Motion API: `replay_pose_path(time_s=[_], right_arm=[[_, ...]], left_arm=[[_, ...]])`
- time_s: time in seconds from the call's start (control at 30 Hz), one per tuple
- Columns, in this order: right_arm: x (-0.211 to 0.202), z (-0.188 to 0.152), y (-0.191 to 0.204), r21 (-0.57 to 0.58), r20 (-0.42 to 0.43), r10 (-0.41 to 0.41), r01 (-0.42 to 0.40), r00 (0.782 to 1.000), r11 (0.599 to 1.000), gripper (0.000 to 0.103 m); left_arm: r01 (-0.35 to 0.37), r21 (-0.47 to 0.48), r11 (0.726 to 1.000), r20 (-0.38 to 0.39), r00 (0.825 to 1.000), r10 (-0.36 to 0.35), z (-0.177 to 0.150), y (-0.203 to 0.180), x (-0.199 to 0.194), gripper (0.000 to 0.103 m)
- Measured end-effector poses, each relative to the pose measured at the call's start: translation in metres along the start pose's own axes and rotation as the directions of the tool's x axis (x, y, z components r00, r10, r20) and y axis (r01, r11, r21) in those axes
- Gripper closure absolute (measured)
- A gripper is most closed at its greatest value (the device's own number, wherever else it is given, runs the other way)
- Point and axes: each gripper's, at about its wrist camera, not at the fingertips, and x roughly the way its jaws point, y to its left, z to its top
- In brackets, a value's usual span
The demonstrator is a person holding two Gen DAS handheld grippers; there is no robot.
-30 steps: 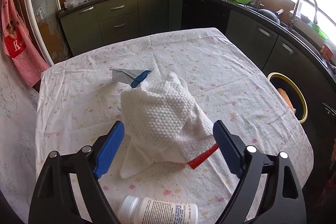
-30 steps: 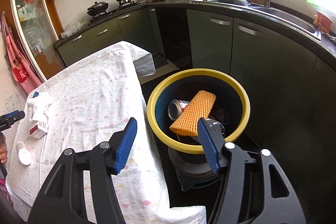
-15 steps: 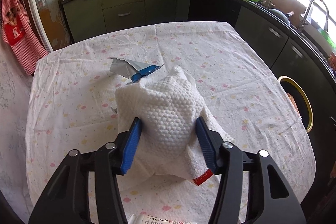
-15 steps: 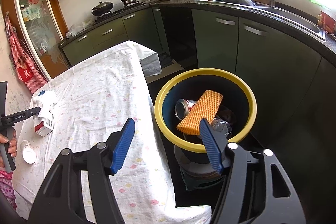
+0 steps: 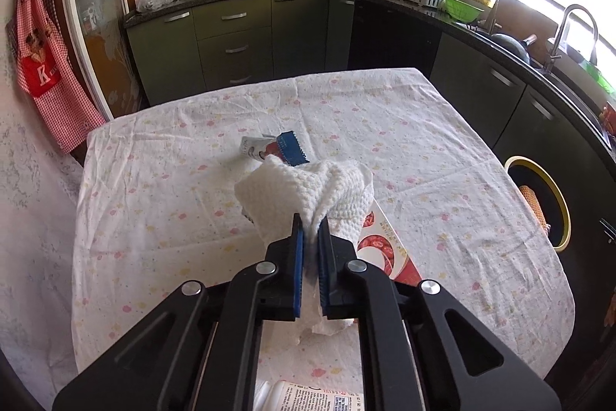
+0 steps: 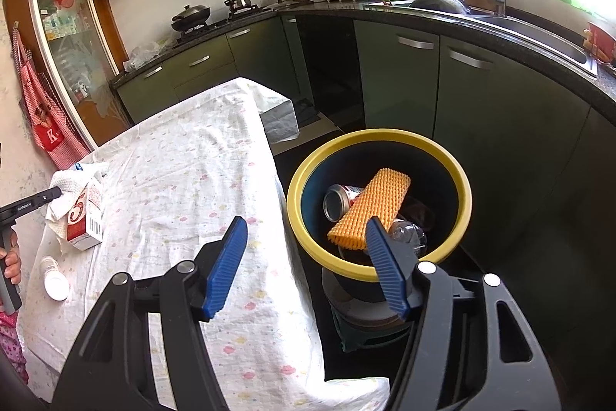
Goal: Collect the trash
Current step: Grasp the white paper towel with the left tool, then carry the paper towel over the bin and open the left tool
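Trash bin (image 6: 464, 203), yellow-rimmed, sits lower right beside the tabletop (image 5: 423, 149). Left gripper (image 5: 312, 237) has its fingers clamped on the white paper towel (image 5: 300, 191) mid-frame; I'd lift clear of the red carton (image 5: 385, 245) before swinging over. Right gripper (image 6: 306, 257) hangs fingers apart, holding nothing.

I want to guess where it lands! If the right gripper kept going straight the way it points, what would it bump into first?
Probably the trash bin. The right gripper is open and empty, and the bin's yellow rim sits just ahead between its fingers, beside the table. Depth is hard to judge, so it might reach the orange mesh inside.
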Motion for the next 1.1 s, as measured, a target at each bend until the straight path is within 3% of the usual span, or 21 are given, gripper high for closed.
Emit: replay_pose_path(time_s=[0.27, 0.5, 0.77, 1.1], right_arm=[[-0.003, 0.001, 0.003, -0.004, 0.008, 0.013, -0.013, 1.000, 1.000, 0.042], [-0.006, -0.001, 0.001, -0.003, 0.012, 0.016, -0.016, 1.000, 1.000, 0.042], [-0.007, -0.003, 0.000, 0.000, 0.023, 0.038, -0.038, 0.999, 0.999, 0.042], [-0.014, -0.008, -0.024, 0.040, 0.043, 0.018, -0.019, 0.999, 0.999, 0.042]], left_arm=[[0.012, 0.071, 0.997, 0.081, 0.997, -0.018, 0.015, -0.009, -0.057, 0.096], [0.070, 0.132, 0.989, 0.151, 0.984, -0.090, 0.042, -0.024, -0.116, 0.096], [0.150, 0.217, 0.965, 0.127, 0.975, -0.180, 0.075, -0.046, -0.156, 0.096], [0.254, 0.338, 0.906, 0.075, 0.952, -0.295, 0.092, -0.116, -0.156, 0.096]])
